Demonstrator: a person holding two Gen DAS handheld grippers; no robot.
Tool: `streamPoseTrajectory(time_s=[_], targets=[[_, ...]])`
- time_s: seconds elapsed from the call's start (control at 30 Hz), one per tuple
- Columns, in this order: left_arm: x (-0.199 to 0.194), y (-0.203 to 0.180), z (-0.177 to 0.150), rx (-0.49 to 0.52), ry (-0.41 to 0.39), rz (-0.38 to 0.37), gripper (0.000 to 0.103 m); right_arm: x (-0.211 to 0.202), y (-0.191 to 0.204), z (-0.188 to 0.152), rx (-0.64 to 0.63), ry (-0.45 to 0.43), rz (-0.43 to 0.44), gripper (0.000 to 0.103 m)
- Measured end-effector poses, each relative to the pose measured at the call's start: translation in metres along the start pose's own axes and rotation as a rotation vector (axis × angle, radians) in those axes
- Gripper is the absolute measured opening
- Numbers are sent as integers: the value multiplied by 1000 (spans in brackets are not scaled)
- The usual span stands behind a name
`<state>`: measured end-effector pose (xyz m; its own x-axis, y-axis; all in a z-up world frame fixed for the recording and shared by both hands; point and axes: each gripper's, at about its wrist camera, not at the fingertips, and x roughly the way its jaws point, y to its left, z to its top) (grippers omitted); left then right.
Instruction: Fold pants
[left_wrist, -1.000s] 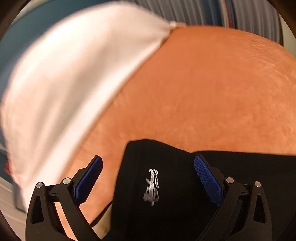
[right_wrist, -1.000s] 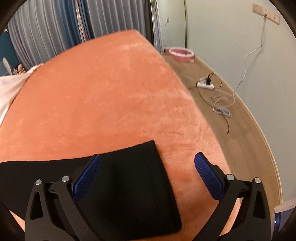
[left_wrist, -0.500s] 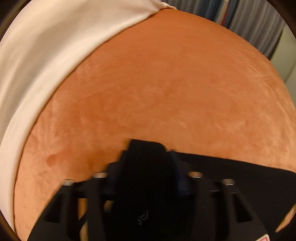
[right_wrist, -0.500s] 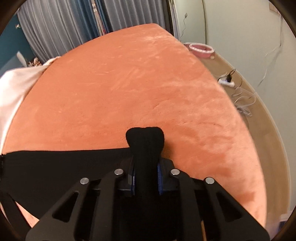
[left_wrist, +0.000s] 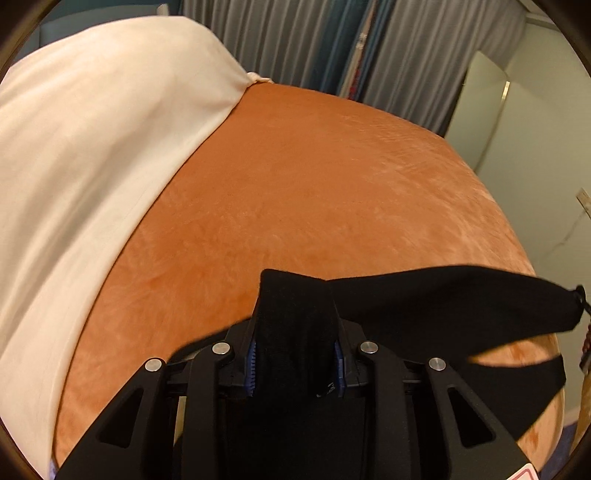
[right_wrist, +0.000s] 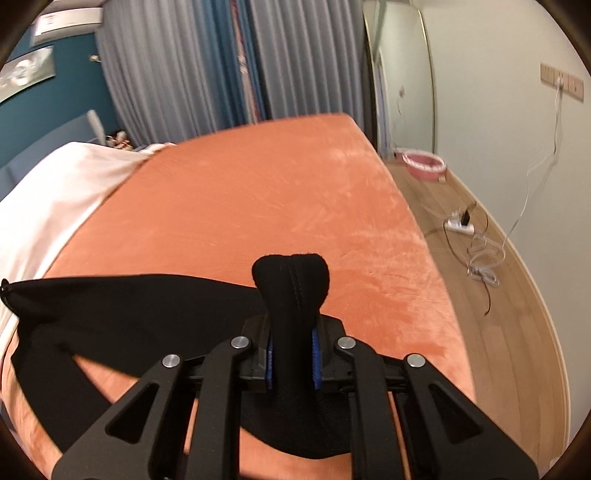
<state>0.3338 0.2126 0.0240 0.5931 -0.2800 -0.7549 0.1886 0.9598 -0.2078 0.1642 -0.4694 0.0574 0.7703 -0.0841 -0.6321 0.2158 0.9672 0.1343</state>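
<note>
Black pants (left_wrist: 443, 295) hang lifted above the orange bed cover (left_wrist: 314, 184), stretched between both grippers. In the left wrist view my left gripper (left_wrist: 295, 354) has a bunched black edge pinched between its blue pads, and its jaws are still closing on the cloth. The fabric runs off to the right, sagging, with a gap of orange under it. In the right wrist view my right gripper (right_wrist: 291, 354) is shut on another bunched edge of the pants (right_wrist: 129, 306), a stitched tuft sticking out past the pads. From there the cloth spreads left.
A white duvet (left_wrist: 74, 147) covers the bed's left side (right_wrist: 55, 192). Right of the bed lies wooden floor with a power strip and cables (right_wrist: 460, 225) and a pink basin (right_wrist: 424, 164). Grey curtains (right_wrist: 177, 74) hang behind the bed.
Both grippers were open over the flat pants, then shut on their edges. Both have since risen and tipped up, lifting the cloth off the bed cover.
</note>
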Motion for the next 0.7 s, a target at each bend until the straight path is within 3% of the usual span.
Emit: streamPoseTrajectory(time_s=[0.13, 0.23, 0.3, 0.43, 0.5, 0.57, 0.67, 0.7], targets=[[-49, -5, -49, 61, -1, -7, 27, -54, 8, -31, -62, -36, 16, 13], [-68, 0, -92, 105, 18, 50, 24, -78, 7, -70, -94, -3, 17, 13], [-63, 15, -115, 100, 60, 67, 25, -85, 7, -97, -104, 35, 26, 13], [-28, 37, -163, 84, 178, 192, 24, -71, 0, -157, -110, 169, 19, 13], [-26, 44, -172, -17, 181, 134, 24, -65, -1, -175, -106, 202, 11, 14], [-40, 44, -170, -111, 121, 52, 27, -64, 1, -177, -97, 195, 14, 14], [-52, 44, -160, -213, 50, 40, 77, -65, 2, -169, -77, 165, 14, 14], [-50, 45, -156, -241, 41, 45, 81, -65, 1, -165, -70, 156, 7, 14]])
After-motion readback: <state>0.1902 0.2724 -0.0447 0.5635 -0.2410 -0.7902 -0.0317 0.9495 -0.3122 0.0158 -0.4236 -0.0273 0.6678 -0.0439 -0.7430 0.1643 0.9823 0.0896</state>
